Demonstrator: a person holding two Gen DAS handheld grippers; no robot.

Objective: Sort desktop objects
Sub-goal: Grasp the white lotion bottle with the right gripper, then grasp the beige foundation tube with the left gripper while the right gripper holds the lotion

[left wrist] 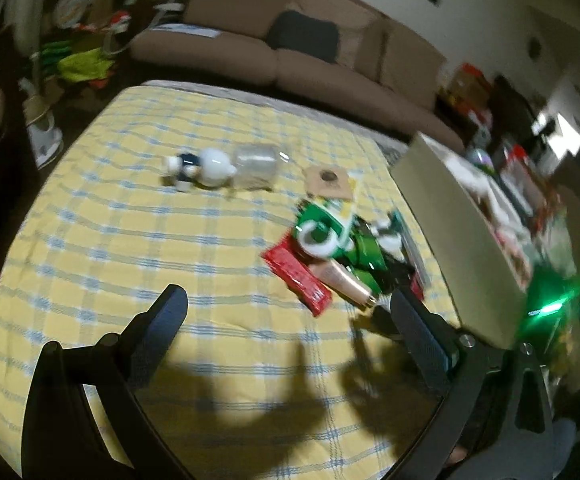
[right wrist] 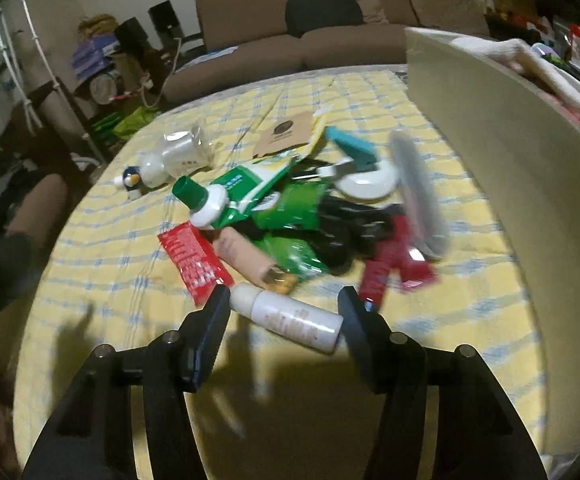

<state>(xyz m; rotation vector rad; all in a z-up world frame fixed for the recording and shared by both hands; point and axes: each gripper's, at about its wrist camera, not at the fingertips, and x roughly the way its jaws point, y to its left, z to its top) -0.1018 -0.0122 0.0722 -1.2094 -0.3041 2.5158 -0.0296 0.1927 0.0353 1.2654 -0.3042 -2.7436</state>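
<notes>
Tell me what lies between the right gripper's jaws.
In the right wrist view, a white bottle lies crosswise between the open jaws of the right gripper, on the yellow checked cloth.

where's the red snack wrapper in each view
Left wrist: the red snack wrapper lies right of centre, at the near-left edge of the pile, ahead of the open left claw.
Right wrist: the wrapper lies left of centre, just beyond the right claw's left finger.
Shared landmark: the beige tube lies right beside it.
</notes>
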